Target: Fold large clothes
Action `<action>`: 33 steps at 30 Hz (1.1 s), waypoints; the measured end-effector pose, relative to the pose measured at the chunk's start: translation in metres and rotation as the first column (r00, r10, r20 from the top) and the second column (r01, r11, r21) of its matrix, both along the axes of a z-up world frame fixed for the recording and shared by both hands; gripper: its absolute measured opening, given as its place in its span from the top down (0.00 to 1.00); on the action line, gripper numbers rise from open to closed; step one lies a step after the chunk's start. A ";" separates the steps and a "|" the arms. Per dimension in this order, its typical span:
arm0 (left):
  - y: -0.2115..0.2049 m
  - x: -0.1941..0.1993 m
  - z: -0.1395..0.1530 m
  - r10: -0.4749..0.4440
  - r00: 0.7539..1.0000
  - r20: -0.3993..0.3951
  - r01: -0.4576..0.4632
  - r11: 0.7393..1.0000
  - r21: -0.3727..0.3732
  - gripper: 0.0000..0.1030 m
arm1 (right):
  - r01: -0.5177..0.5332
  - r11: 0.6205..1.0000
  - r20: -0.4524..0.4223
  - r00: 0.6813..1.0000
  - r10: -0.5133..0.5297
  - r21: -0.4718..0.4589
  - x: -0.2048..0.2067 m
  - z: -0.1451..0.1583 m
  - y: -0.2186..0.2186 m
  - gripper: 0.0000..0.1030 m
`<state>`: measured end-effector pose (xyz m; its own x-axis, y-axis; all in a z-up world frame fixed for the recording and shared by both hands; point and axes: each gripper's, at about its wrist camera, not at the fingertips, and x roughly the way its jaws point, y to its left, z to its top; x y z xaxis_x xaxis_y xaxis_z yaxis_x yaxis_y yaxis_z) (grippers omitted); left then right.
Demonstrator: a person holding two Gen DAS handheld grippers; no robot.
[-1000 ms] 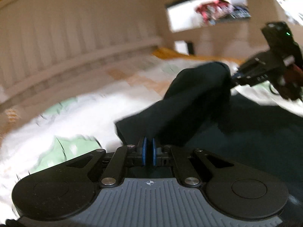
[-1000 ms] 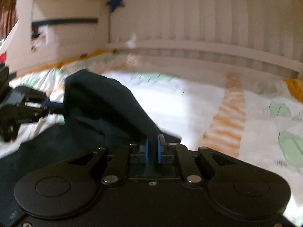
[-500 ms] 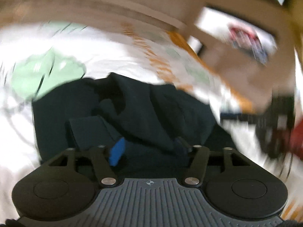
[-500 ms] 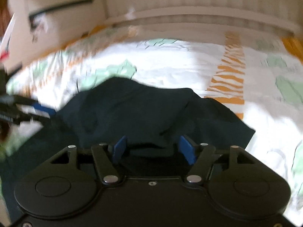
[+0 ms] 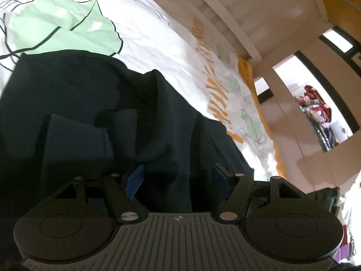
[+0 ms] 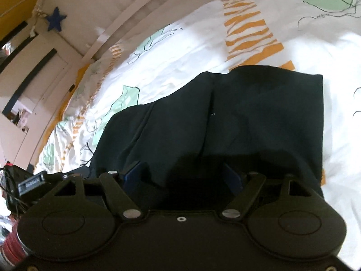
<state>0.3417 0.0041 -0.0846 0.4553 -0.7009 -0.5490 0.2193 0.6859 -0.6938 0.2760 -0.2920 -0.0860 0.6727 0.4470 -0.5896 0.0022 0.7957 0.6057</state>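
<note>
Left wrist: one dark garment (image 5: 94, 113), one bedsheet (image 5: 158, 45).

We see left gripper (image 5: 178, 178): black arms, blue pads, grey ribbed plate with a tiny cross mark, silver screws | right gripper (image 6: 182, 176): all black, two round discs, blue pads, silver screws

Garment (image 5: 94, 103) on the bedspread (image 5: 158, 43), headboard (image 6: 126, 6) behind, both grippers just above garment
</note>
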 end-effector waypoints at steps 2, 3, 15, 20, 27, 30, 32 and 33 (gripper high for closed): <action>-0.002 0.002 -0.001 0.007 1.000 -0.010 -0.007 1.000 -0.006 0.56 | 0.010 0.999 0.016 1.000 -0.010 -0.031 -0.001 0.004 0.003 0.39; -0.003 0.004 0.000 0.009 1.000 0.004 -0.009 1.000 -0.008 0.69 | 0.012 0.999 0.023 1.000 -0.010 -0.051 -0.001 0.006 0.004 0.46; 0.025 -0.003 0.033 0.045 0.973 0.227 -0.072 0.991 0.112 0.94 | 0.044 0.978 0.224 0.974 0.003 -0.204 -0.009 0.035 0.022 0.78; 0.032 -0.013 -0.006 0.016 0.993 0.120 -0.040 0.978 0.203 0.89 | 0.039 0.967 0.070 0.997 -0.022 -0.250 -0.006 -0.011 0.020 0.69; 0.032 -0.036 0.020 0.031 0.973 0.227 -0.096 0.955 0.282 0.72 | 0.101 0.947 0.140 0.988 -0.060 -0.306 -0.022 0.008 0.024 0.38; 0.026 -0.044 0.036 0.022 0.961 0.276 -0.112 0.943 0.315 0.57 | 0.130 0.928 0.227 0.973 -0.051 -0.349 -0.035 0.025 0.035 0.36; 0.025 -0.050 0.043 0.012 0.958 0.288 -0.110 0.938 0.328 0.56 | 0.115 0.924 0.256 0.966 -0.019 -0.365 -0.036 0.031 0.048 0.34; 0.024 -0.053 0.045 0.007 0.958 0.286 -0.109 0.933 0.343 0.55 | 0.099 0.923 0.265 0.964 0.004 -0.373 -0.033 0.034 0.055 0.31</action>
